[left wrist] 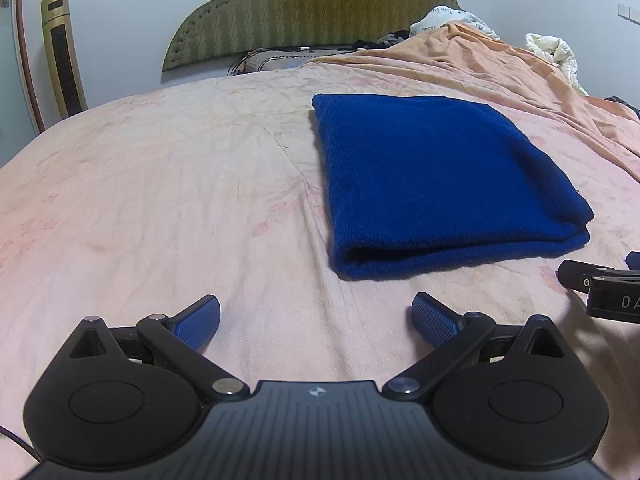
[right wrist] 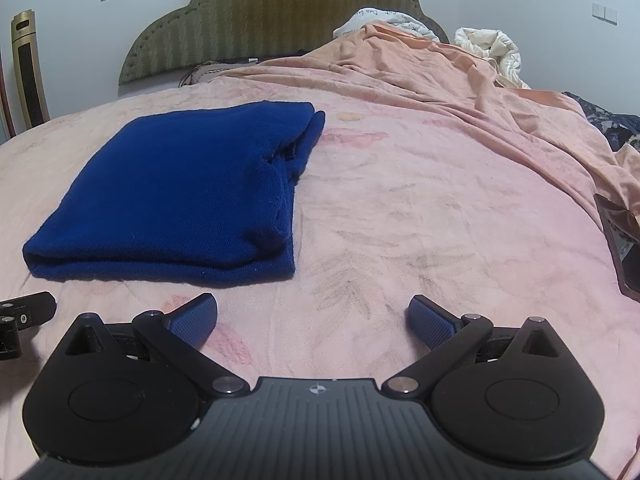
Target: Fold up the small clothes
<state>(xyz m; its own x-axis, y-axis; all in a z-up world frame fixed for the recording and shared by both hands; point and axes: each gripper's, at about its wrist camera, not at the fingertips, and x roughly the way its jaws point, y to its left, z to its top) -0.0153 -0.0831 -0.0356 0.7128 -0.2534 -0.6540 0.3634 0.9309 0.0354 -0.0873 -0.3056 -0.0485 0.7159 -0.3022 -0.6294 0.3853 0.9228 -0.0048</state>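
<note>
A dark blue knit garment (left wrist: 432,176) lies folded into a flat rectangle on the pink bedsheet (left wrist: 160,184); it also shows in the right wrist view (right wrist: 180,192), with its layered edges on the right side. My left gripper (left wrist: 316,320) is open and empty, just short of the garment's near folded edge and to its left. My right gripper (right wrist: 312,320) is open and empty, near the garment's near right corner and apart from it. The right gripper's body shows at the left wrist view's right edge (left wrist: 600,284).
A green padded headboard (left wrist: 320,12) stands at the far end. A bunched orange sheet (right wrist: 460,80) and a white quilt (right wrist: 492,52) pile up at the far right. A dark flat device (right wrist: 624,244) lies at the right edge. A gold tower fan (left wrist: 62,56) stands left.
</note>
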